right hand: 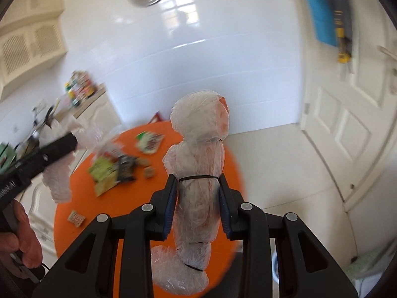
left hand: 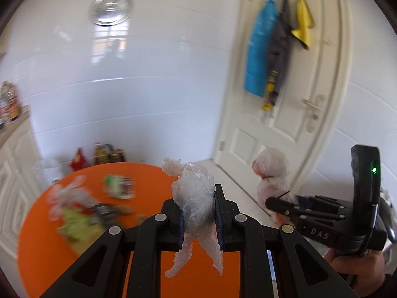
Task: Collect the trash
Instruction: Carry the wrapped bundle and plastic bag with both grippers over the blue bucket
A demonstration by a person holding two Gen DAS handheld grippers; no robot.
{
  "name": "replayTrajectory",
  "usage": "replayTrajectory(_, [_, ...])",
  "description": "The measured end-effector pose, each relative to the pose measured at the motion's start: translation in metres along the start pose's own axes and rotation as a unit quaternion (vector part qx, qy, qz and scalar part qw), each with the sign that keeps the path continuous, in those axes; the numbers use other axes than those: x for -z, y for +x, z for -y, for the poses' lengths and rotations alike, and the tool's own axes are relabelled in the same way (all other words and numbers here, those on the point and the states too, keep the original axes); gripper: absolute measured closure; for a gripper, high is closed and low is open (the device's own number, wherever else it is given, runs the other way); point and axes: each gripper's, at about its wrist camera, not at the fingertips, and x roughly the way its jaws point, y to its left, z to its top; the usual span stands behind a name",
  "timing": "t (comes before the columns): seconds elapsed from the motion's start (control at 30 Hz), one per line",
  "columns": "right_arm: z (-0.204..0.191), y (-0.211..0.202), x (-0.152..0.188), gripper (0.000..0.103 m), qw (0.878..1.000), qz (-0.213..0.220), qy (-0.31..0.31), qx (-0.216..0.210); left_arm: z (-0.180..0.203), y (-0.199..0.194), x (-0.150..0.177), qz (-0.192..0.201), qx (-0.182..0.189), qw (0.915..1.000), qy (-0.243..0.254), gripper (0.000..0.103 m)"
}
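Observation:
My left gripper [left hand: 198, 196] is shut on a single crumpled clear plastic bag [left hand: 196, 193], its ends hanging below the pads. My right gripper [right hand: 198, 186] is shut on a roll of clear plastic bags [right hand: 199, 164] bound with black rubber bands, held upright. Both are raised above a round orange table [left hand: 49, 248]. On the table lie blurred snack wrappers [right hand: 114, 168] and a small packet [right hand: 76, 218]. From the left wrist view, the right gripper [left hand: 269, 202] with its roll [left hand: 270, 173] shows at the right. The left gripper [right hand: 73, 140] appears at the left of the right wrist view.
A white tiled wall stands behind the table. A white door [left hand: 297, 114] with hanging blue, dark and yellow items is at the right. White cabinets [right hand: 94, 114] with bottles on top stand at the left. Red and yellow packages [left hand: 99, 156] sit on the floor by the wall.

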Motion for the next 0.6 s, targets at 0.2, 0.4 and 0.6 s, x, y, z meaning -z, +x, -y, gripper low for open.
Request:
replayTrajectory(0.2, [0.084,-0.040,0.007,0.072,0.995,0.016,0.058,0.074,0.066,0.051,-0.009,-0.030,0.057,0.9972,0.039,0.087])
replayTrajectory(0.4, [0.170,-0.061,0.035,0.072,0.982,0.002,0.121,0.142,0.128,0.115,-0.007,-0.094,0.119,0.9857,0.075,0.087])
replayTrajectory(0.6, [0.246,-0.042,0.082,0.072,0.966,-0.046,0.185,0.174,0.174,0.184,0.015,-0.178,0.159,0.9673,0.087,0.087])
